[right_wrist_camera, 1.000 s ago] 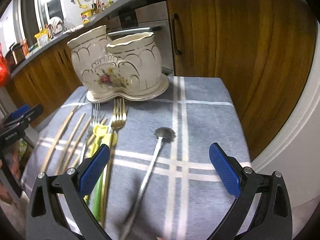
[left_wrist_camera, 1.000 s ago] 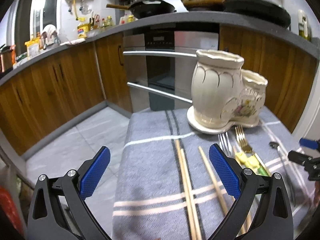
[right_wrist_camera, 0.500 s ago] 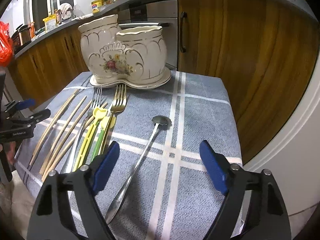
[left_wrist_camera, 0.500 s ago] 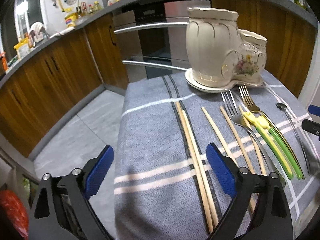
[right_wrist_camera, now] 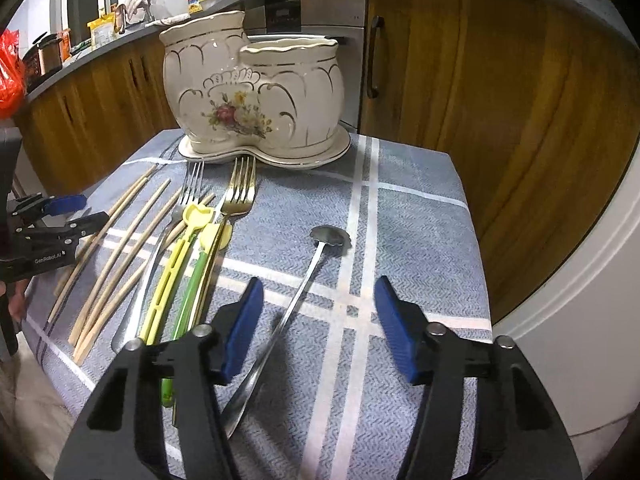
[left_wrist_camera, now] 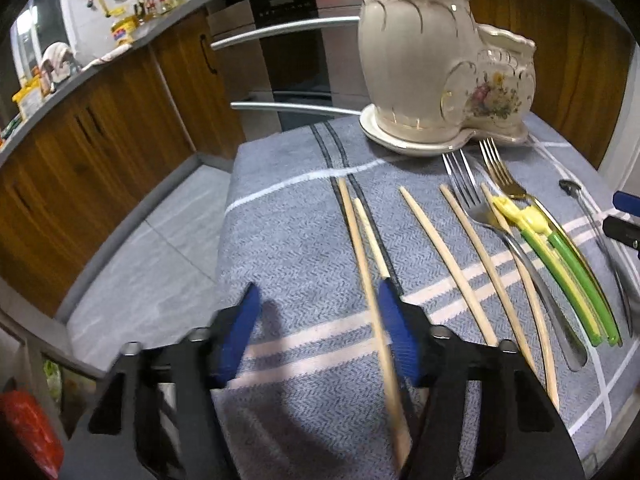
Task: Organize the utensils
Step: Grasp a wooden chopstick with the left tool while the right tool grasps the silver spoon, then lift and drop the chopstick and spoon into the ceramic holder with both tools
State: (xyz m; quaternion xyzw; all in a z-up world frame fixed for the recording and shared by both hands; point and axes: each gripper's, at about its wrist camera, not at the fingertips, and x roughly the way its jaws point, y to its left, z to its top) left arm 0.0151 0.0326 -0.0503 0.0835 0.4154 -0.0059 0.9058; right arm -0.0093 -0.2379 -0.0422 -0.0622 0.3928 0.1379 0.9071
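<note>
While the only legible writing is the white "GenRobot.AI" on the black body of the left gripper (right_wrist_camera: 60, 216), the rest is countable. 1 blue-grey cloth with white stripes (right_wrist_camera: 416, 216) covers the table. At its far end stands 1 cream ceramic utensil holder (right_wrist_camera: 256, 96) with 2 joined pots, gold trim and a flower motif, on its own saucer base.

Before it lie 5 wooden chopsticks (left_wrist_camera: 432, 240), 2 forks, 1 silver (left_wrist_camera: 476, 212) and 1 gold (left_wrist_camera: 504, 184), 2 plastic picks, 1 yellow (right_wrist_camera: 172, 272) and 1 green (right_wrist_camera: 192, 280), and 1 long-handled steel spoon (right_wrist_camera: 296, 296).

The left gripper (left_wrist_camera: 320, 328) is closing, half-wide; the leftmost chopstick (left_wrist_camera: 360, 248) runs between its blue pads, close to the right one, contact unclear. The right gripper (right_wrist_camera: 320, 324) is also closing, with the spoon's handle between its pads, nearer the left one and not pinched.
</note>
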